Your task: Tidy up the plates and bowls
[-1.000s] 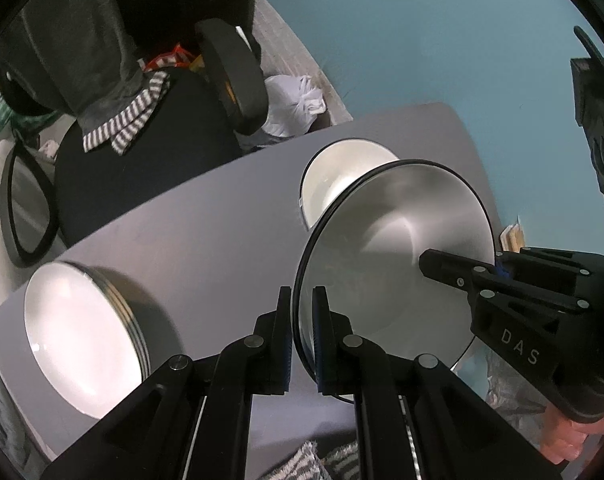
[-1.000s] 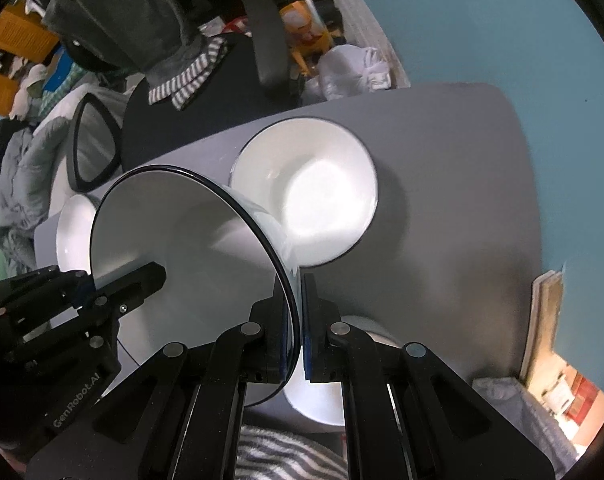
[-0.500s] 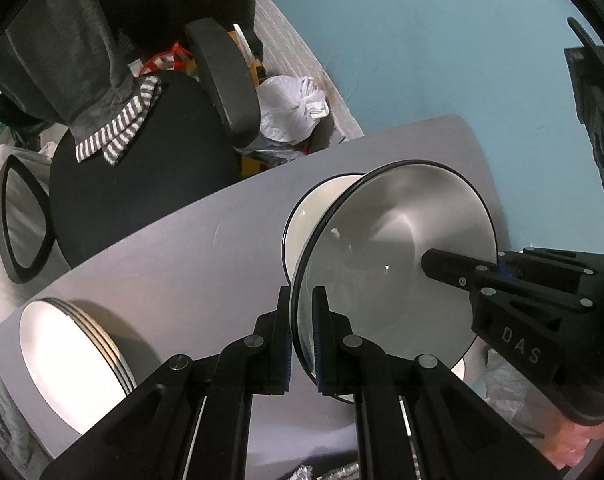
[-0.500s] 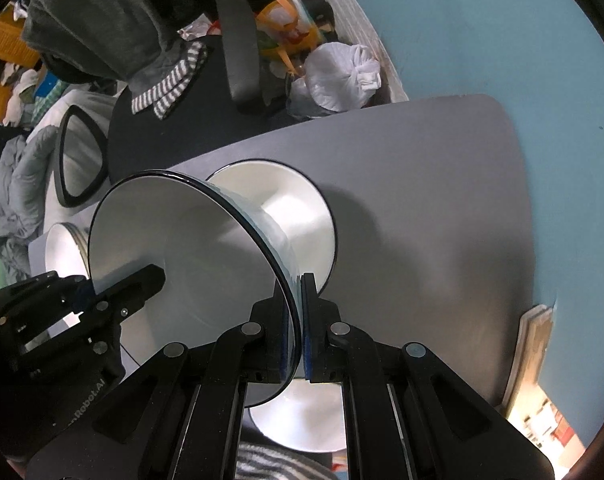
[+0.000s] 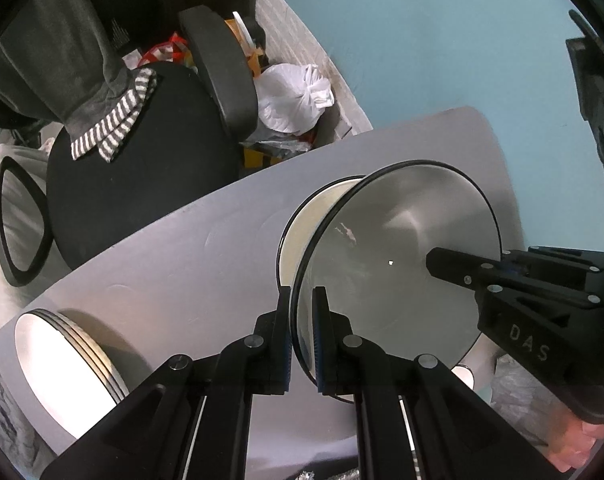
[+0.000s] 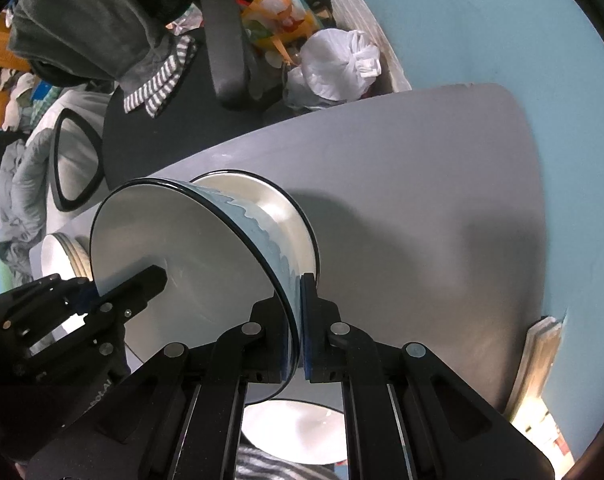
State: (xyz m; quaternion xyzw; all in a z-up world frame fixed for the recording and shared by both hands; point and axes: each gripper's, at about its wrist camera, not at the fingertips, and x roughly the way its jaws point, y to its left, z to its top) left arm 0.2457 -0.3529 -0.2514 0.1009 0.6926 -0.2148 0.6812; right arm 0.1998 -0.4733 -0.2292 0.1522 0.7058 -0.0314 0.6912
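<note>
White inside, black-rimmed and blue-patterned outside, the bowl (image 5: 398, 264) hangs tilted above a second bowl (image 6: 289, 216) on the grey worktop (image 6: 422, 208). Left claw (image 5: 301, 336) and right claw (image 6: 297, 324) each clench its rim on opposite sides.

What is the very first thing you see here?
A big bowl held up in the air, pinched at its rim by both the left gripper and right gripper. Right behind it sits another bowl on the grey table, with a plate stack at the table's left end.
</note>
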